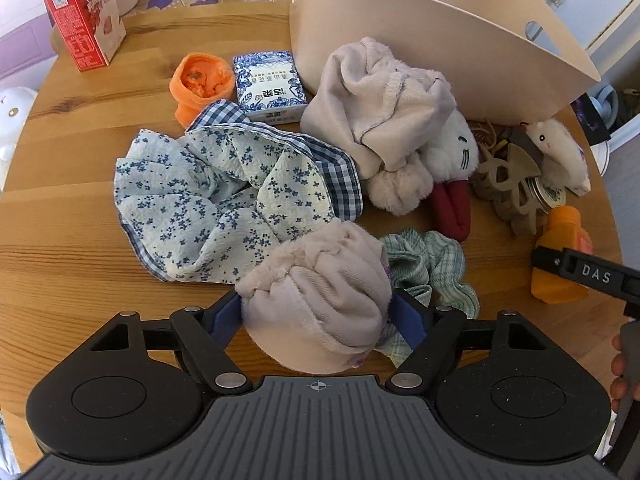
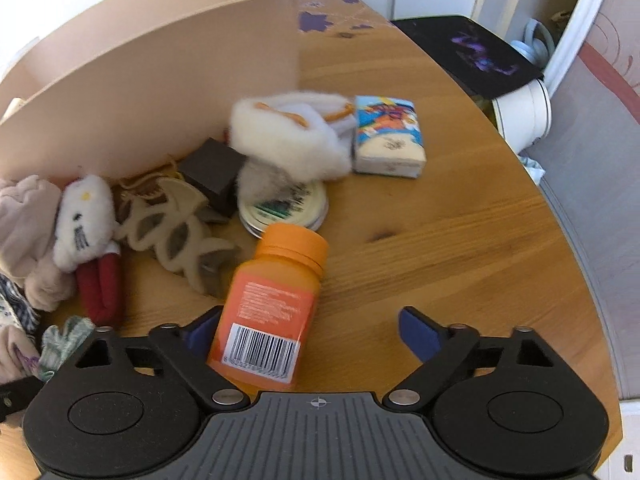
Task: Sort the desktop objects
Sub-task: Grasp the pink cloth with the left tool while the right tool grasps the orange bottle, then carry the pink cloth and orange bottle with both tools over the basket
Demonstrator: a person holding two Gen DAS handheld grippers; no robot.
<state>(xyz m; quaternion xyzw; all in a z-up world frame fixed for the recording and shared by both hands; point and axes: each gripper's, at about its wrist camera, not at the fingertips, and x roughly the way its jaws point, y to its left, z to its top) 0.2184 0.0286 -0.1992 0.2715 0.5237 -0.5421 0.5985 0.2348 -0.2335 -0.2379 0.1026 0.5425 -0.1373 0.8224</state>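
- Left gripper (image 1: 318, 320): both pads pressed against one pale pink rolled cloth (image 1: 320, 312) on the worktop (image 1: 80, 208), at 6 o'clock.
- Right gripper (image 2: 308, 334): jaws wide, one orange bottle (image 2: 276, 300) lying between them, only the left pad near it.
- Two small printed boxes: blue (image 1: 268, 86), multicoloured (image 2: 388, 136).
- One beige bin (image 1: 420, 36), 12 o'clock.

Beyond the wooden table (image 2: 460, 240) — a black mat (image 2: 472, 52), white pot (image 2: 524, 116).
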